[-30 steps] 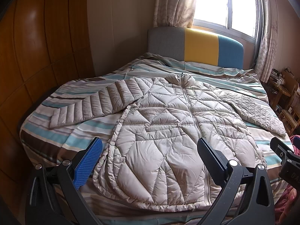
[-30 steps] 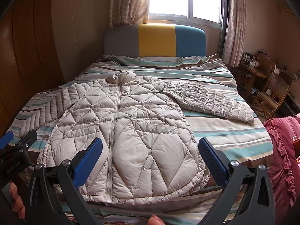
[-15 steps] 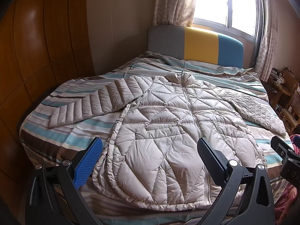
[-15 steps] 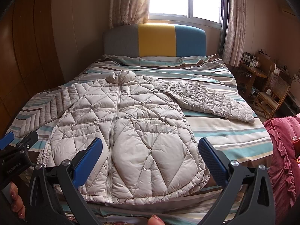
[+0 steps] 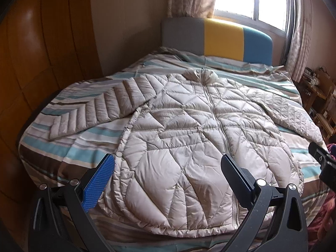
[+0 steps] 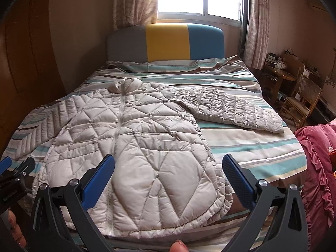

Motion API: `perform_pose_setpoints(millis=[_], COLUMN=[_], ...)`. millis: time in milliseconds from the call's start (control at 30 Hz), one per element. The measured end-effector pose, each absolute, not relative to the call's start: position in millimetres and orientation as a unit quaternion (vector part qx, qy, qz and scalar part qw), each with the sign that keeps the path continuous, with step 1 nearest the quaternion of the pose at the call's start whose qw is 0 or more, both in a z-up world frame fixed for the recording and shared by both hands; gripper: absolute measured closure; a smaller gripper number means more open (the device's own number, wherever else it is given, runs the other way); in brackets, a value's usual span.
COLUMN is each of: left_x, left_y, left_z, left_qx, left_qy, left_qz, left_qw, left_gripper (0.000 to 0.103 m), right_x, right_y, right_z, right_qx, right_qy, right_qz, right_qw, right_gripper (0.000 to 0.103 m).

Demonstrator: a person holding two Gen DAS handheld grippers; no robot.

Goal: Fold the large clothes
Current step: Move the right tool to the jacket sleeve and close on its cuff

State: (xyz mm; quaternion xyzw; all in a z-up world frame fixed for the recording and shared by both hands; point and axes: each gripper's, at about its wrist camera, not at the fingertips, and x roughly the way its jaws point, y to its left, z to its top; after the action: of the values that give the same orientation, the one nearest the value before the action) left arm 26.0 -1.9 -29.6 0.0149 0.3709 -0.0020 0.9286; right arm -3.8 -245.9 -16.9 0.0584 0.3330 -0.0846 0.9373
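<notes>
A beige quilted puffer jacket (image 5: pixel 189 136) lies flat, front up and zipped, on the striped bed, collar toward the headboard and both sleeves spread out. It also shows in the right wrist view (image 6: pixel 134 147). My left gripper (image 5: pixel 168 163) is open and empty, held above the jacket's hem. My right gripper (image 6: pixel 168 163) is open and empty, above the hem's right part. The left sleeve (image 5: pixel 94 109) reaches toward the wardrobe; the right sleeve (image 6: pixel 235 109) lies across the bedding.
The striped duvet (image 6: pixel 262 147) covers the bed. A grey, yellow and blue headboard (image 6: pixel 168 42) stands under the window. A wooden wardrobe (image 5: pixel 42 63) is on the left. Wooden chairs (image 6: pixel 302 100) and a red ruffled cloth (image 6: pixel 315 157) are on the right.
Both grippers have shifted slightly; the left view has moved a little nearer the jacket. The jacket has not moved and both grippers stay open.
</notes>
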Motion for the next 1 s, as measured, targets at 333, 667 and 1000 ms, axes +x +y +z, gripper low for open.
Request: perform_pose_setpoints(millis=[333, 667, 1000], left_x=[102, 194, 249], left_y=[23, 50, 77], left_z=[-88, -123, -165], left_qx=[-0.064, 0.031, 0.041], left_qy=[0.427, 0.387, 0.404], left_qz=[-0.033, 0.094, 0.125], left_qw=[0.902, 0.917, 0.905], left_gripper=[0.003, 0.003, 0.003], right_x=[60, 127, 150], right_y=[-305, -448, -550], right_z=[-81, -138, -161], right_qx=[0.036, 0.102, 0.179], right_qy=[0.340, 0.381, 0.377], right_qz=[-0.085, -0.261, -0.362], right_qw=[0.936, 0.881, 0.834], right_gripper=[0.002, 0.002, 0.016])
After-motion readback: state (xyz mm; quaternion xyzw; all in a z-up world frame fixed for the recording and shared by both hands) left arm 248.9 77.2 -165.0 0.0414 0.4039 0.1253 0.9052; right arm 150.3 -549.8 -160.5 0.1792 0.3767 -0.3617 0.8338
